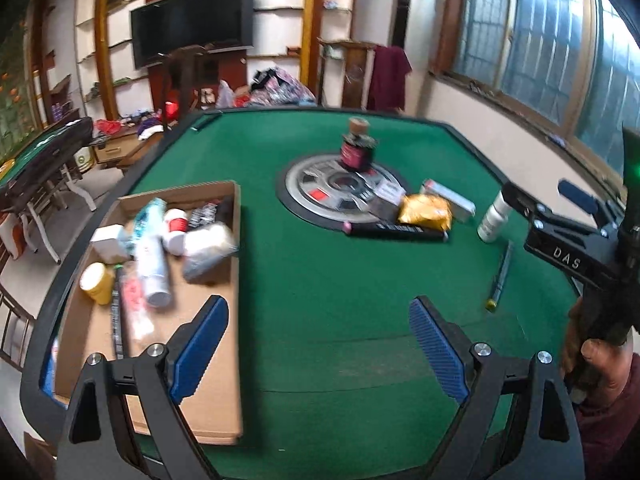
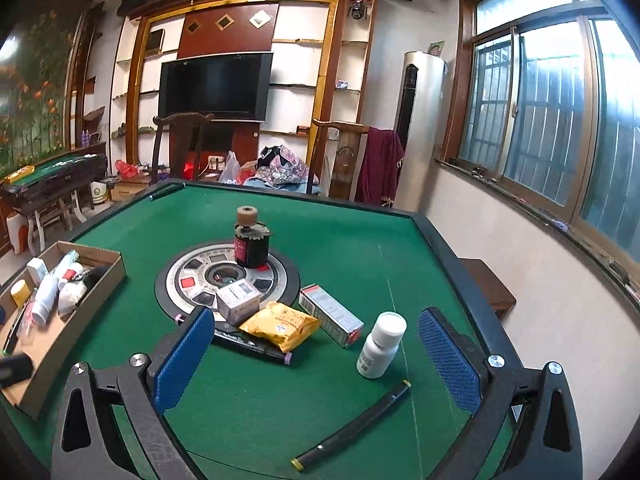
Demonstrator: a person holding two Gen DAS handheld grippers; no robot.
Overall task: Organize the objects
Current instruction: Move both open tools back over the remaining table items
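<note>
The white bottle (image 2: 381,345) stands on the green surface (image 2: 340,240) just ahead of the right tool (image 2: 316,354), between its wide, empty pads, so the next move is to advance and close; the cardboard box (image 1: 224,344) sits under the left tool (image 1: 318,354), also wide and empty.

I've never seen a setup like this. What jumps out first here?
The green table fills both views, with a round silver dial at its middle and a dark jar standing on it. At the left edge sits a cardboard box of bottles; a white bottle stands between the open right gripper's blue pads.
</note>
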